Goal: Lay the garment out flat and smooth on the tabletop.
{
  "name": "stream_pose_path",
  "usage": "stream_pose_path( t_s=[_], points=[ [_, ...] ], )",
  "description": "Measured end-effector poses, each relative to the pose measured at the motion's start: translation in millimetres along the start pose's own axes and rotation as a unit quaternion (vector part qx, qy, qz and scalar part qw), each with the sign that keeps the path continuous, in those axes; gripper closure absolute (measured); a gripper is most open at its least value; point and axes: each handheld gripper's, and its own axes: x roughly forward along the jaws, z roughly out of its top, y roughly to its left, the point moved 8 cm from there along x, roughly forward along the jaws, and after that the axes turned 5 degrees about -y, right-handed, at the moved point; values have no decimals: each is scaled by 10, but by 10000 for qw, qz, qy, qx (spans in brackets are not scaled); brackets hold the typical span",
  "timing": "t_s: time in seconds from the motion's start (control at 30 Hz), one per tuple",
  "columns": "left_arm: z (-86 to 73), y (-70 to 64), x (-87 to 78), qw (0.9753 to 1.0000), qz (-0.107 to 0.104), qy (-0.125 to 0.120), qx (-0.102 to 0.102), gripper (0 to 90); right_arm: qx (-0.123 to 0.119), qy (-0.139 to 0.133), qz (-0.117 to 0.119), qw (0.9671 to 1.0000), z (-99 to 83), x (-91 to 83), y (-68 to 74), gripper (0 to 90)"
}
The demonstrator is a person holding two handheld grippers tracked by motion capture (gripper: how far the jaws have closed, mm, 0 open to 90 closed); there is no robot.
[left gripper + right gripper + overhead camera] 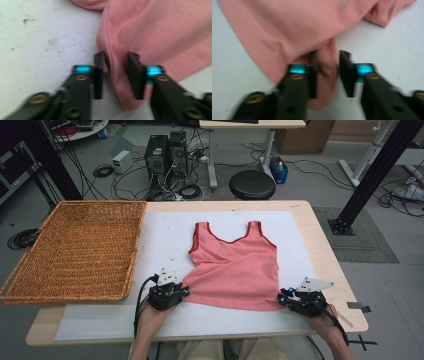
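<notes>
Both hand-held grippers, left (115, 75) and right (328, 75), seemingly parted, straddle the pink top's (235, 270) hem corners

Grey floor (310, 175) with cables, black stool (252, 184), computer towers (166, 153).

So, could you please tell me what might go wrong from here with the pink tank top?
Both tools' jaws stand apart around the hem corners of the pink tank top. The left tool straddles a thin fold that may slip out. In the right tool, the cloth bunches against one jaw, so it may close unevenly.
</notes>
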Motion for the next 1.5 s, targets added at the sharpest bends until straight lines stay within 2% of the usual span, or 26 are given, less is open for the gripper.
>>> stream_pose_path(
  t_s=[0.03,0.1,0.17,0.2,0.27,0.3,0.43,0.67,0.7,0.77,0.83,0.87,0.9,1.03,1.13,1.27,1.3,1.37,1.4,1.43,1.47,1.5],
  points=[
    [2,-19,-22,9999,-33,-71,68,836,-39,-18,55,10000,-1,-4,27,870],
    [5,-43,-46,9998,-71,-124,100,861,-98,-60,42,9999,-3,-15,44,881],
    [-1,-137,-134,9991,-188,-287,257,870,18,-305,156,9994,-17,-105,100,886],
    [-1,-137,-134,9991,-188,-287,257,869,18,-305,156,9994,-17,-105,100,886],
    [-9,-253,-245,9976,-356,-449,389,869,158,-532,205,9982,-82,-235,165,886],
    [-9,-253,-245,9976,-356,-449,389,869,158,-532,205,9982,-82,-235,165,886],
    [-57,-412,-432,9956,-596,-625,354,869,203,-712,339,9967,-219,-440,313,885],
    [-261,-639,-696,9930,-937,-592,413,869,427,-1025,491,9926,-364,-756,443,885],
    [-261,-639,-696,9930,-937,-592,413,869,427,-1025,491,9926,-364,-756,443,885],
    [-415,-706,-798,9923,-1038,-553,381,869,454,-1071,515,9919,-470,-838,485,885],
    [-477,-713,-822,9926,-1031,-530,363,869,490,-1065,541,9916,-513,-857,505,885],
    [-602,-720,-863,9928,-1070,-458,281,869,570,-1076,560,9910,-598,-879,537,885],
    [-661,-721,-882,9928,-1087,-416,265,869,628,-1053,575,9908,-641,-885,552,885],
    [-849,-733,-961,9924,-1183,-238,240,869,657,-909,619,9918,-781,-881,609,886],
    [-922,-738,-995,9923,-1197,-121,288,869,616,-827,697,9922,-858,-901,669,886],
    [-918,-736,-1009,9911,-1292,-91,300,862,636,-745,738,9925,-941,-915,690,863],
    [-894,-724,-1008,9915,-1256,-105,306,801,655,-746,731,9924,-954,-918,684,796],
    [-821,-683,-1007,9921,-1198,-221,294,730,706,-771,662,9923,-944,-929,655,743],
    [-764,-660,-1000,9925,-1154,-325,253,679,779,-927,588,9909,-876,-949,611,683],
    [-703,-641,-986,9925,-1127,-416,215,679,779,-927,588,9909,-876,-949,611,683],
    [-643,-625,-963,9927,-1085,-479,228,661,808,-1101,512,9893,-772,-957,561,661],
    [-580,-609,-929,9931,-1010,-545,243,645,790,-1158,459,9891,-716,-942,530,649]
  ],
)
